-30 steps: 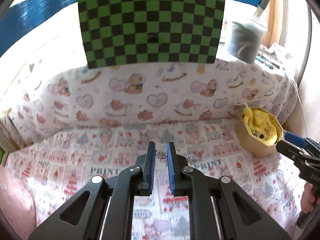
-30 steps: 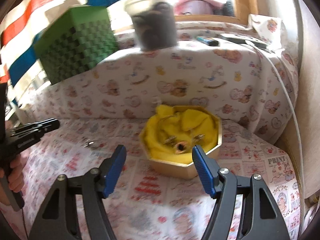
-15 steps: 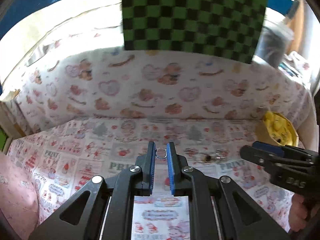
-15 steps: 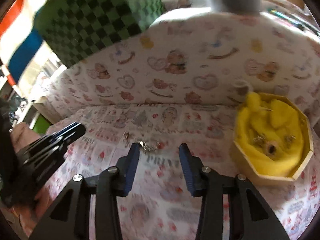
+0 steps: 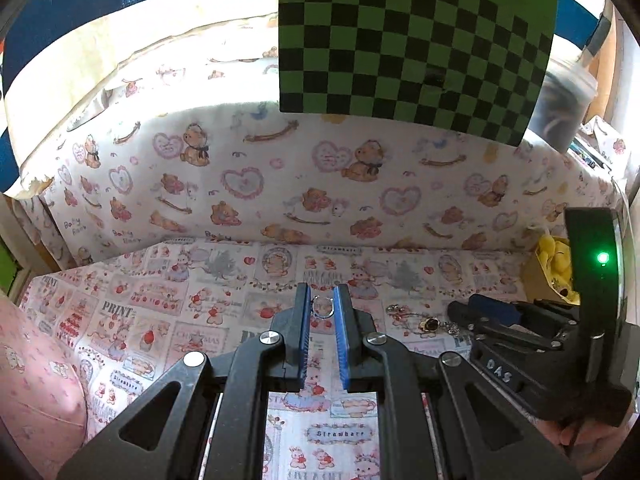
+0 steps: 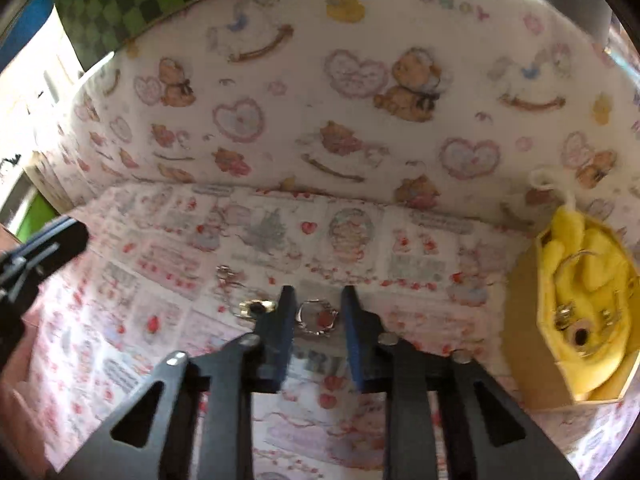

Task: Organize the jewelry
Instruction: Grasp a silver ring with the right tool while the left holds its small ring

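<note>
My left gripper [image 5: 322,305] is shut on a small silver ring [image 5: 322,306], held above the printed cloth. My right gripper [image 6: 318,307] is low over the cloth with its blue fingers [image 6: 285,312] either side of a silver ring-shaped piece [image 6: 317,317]; the jaws stand partly closed around it with small gaps. More loose jewelry [image 6: 251,306] lies just left of it, also seen in the left wrist view [image 5: 430,322]. The octagonal gold box with yellow lining [image 6: 582,312] holds several pieces at the right.
A padded wall covered in teddy-bear fabric [image 5: 320,176] rises behind the cloth. A green checkered board [image 5: 416,40] stands above it, with a grey tub [image 5: 564,108] to its right. A pink cushion [image 5: 36,392] lies at the left.
My right gripper has moved left from the box down to the loose jewelry and narrowed its jaws around a piece. My left gripper still holds the ring, view shifted left.
</note>
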`<state>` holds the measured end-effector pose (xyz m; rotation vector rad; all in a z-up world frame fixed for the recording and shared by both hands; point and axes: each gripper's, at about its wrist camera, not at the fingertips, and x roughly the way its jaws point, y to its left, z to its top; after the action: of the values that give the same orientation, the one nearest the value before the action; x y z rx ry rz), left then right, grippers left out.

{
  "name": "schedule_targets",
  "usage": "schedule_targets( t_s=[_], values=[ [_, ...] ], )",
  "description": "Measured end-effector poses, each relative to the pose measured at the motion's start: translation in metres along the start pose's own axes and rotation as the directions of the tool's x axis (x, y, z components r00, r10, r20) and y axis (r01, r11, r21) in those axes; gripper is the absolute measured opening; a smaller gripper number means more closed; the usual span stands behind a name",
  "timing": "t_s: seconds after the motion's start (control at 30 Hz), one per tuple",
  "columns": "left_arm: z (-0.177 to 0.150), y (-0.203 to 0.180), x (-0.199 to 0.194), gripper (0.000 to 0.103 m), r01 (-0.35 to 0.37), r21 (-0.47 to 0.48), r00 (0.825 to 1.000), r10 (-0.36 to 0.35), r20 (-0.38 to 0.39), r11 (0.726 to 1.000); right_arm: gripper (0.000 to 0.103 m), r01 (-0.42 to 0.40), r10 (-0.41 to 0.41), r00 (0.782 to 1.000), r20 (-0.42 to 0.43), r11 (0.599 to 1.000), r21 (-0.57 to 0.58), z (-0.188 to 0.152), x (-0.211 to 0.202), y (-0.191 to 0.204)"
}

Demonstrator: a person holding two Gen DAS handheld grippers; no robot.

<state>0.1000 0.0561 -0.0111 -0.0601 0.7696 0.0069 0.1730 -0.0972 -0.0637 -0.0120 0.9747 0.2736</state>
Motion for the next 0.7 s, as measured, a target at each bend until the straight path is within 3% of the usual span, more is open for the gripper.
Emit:
schedule_targets(
  t_s=[0.23,0.37,0.7],
  values=[
    [0.000,-0.002,-0.001,0.011,-0.002,-0.002,1.000,0.002,-0.003,1.000,0.020,0.009,-0.009,1.000,0.007,1.000,0.019,-0.013,-0.014,-0.027],
    [0.000,-0.001,-0.003,0.011,0.003,-0.003,1.000,-0.003,0.001,1.000,0.020,-0.026,0.026,1.000,0.001,0.999,0.033,-0.027,-0.030,-0.043],
    [-0.005,-0.017,0.004,0.011,-0.010,0.044,1.000,0.010,-0.008,0.999,0.020,-0.119,0.114,0.989,0.099,0.992,0.041,-0.074,-0.080,-0.072]
  ],
)
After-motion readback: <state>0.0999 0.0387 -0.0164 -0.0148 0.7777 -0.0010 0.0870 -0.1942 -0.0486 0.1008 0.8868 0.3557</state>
